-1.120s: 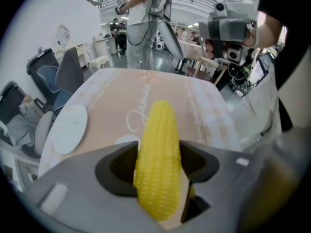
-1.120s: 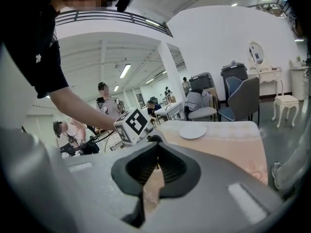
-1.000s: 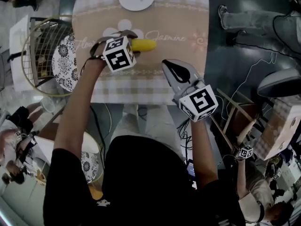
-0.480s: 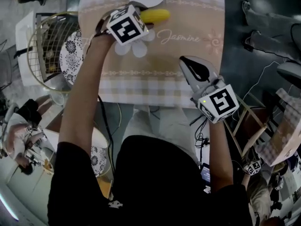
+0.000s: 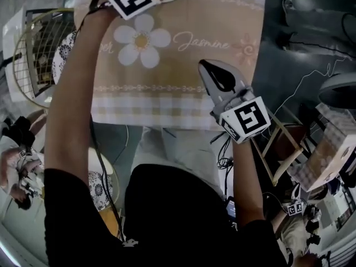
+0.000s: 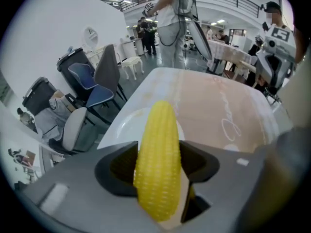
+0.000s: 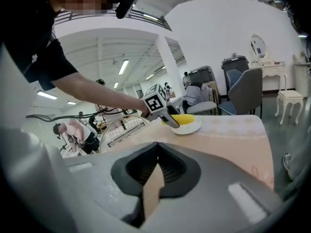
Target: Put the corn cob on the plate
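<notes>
**A:** Start nearest the person. What is the right gripper point(image 5: 206, 65) doing?

**B:** Nothing for the task. Its jaws are pressed together with no object between them, and it hangs over the near part of the tablecloth point(image 5: 183, 93).

**A:** And the corn cob point(image 6: 156, 135)?

**B:** It's at the far end of the table, clamped crosswise in the left gripper point(image 6: 158, 161), with a jaw on either side of it. From the right gripper view it sits at the white plate point(image 7: 194, 126), over it or just on it. I can't tell whether it touches.

**A:** So which step is this?

**B:** I'd say the carry is about finished and the set-down is in hand. The next move calls for lowering the cob until it lies inside the rim, then spreading the jaws and drawing back without rolling it off.

**A:** Any writing?

**B:** "Jasmine" point(image 5: 201, 41) is in script on the cloth, right of a printed daisy point(image 5: 142, 40). A second word left of the daisy is mostly hidden by the arm. The cubes on the grippers carry only square markers, and I see no brand.
</notes>
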`<state>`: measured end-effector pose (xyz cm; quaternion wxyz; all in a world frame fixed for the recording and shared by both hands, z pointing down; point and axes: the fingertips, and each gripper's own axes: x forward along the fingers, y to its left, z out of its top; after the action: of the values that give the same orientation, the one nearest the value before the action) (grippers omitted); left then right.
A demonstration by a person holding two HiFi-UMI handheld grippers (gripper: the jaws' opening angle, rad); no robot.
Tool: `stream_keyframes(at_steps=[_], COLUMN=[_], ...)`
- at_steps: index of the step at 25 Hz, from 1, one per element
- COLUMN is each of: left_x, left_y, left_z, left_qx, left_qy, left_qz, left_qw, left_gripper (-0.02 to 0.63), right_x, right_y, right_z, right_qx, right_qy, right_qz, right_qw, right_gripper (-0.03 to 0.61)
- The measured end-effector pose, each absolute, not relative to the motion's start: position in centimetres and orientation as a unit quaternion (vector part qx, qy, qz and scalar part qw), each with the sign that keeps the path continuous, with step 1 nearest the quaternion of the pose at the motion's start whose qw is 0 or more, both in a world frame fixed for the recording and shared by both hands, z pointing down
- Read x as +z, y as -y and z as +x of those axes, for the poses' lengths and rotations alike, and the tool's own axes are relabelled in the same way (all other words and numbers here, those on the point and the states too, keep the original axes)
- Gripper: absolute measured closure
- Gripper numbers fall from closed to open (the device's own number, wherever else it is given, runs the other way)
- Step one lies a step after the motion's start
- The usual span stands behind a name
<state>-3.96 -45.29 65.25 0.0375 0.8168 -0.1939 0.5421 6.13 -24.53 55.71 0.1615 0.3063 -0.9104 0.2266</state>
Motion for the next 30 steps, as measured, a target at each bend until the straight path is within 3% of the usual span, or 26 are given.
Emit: stream_keyframes(at_steps=[14,18,22,30], left_x=[68.7,68.5,67.4,60.5], left_y=[47.4,47.4,45.3,39.9], left_z=[-2.6,-3.3,-3.6,-6.6], left_qx=[0.526,0.540,0.498,0.385], left_qy=[0.179,0.185,0.203,0.304], left_qz=[0.828,0.819,0.833,0.855], left_qw=[0.074,0.067,0.129,0.171], left_gripper=[0.336,0.284,0.272,0.333], right_x=[56.7,56.4,55.6,51.8], right_y=[25.1,24.6,23.9,22.7], right_z=[8.4,8.5,8.9,8.4], right_qx=[0.235,0.232,0.236,0.228], right_qy=[0.900,0.901,0.898,0.898], right_qz=[0.323,0.322,0.328,0.338], right_qw=[0.172,0.175,0.176,0.164], right_gripper=[0.577,0.578,0.578,0.577])
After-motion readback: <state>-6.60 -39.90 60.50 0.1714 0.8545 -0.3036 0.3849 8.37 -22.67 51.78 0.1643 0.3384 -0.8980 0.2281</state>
